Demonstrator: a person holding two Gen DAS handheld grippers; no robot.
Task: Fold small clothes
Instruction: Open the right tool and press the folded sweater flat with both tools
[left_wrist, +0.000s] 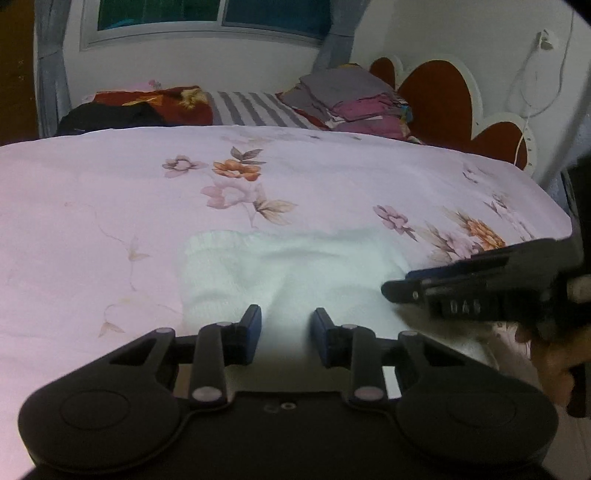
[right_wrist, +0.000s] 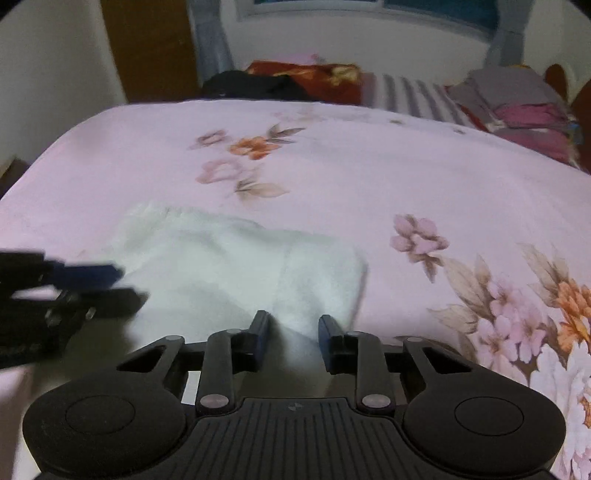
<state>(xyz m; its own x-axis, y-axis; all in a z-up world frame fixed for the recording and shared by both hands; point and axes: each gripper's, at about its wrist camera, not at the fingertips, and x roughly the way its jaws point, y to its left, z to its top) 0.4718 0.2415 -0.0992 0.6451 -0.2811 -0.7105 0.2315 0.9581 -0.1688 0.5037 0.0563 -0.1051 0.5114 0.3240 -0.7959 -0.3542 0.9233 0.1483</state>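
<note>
Lying flat: one white garment; two claws over it

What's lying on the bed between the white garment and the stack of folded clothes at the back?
Only bare floral sheet between the white garment and the folded stack; the left wrist view shows it.

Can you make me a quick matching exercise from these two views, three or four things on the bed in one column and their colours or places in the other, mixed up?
Things:
1. knitted garment
2. bedsheet
3. folded clothes stack
4. striped cloth

Descriptions:
A. pink with printed flowers
B. grey and white, at the far side of the bed
C. white, lying right in front of both tongs
D. grey and maroon, piled by the heart-shaped headboard

Pairs: 1-C, 2-A, 3-D, 4-B
</note>
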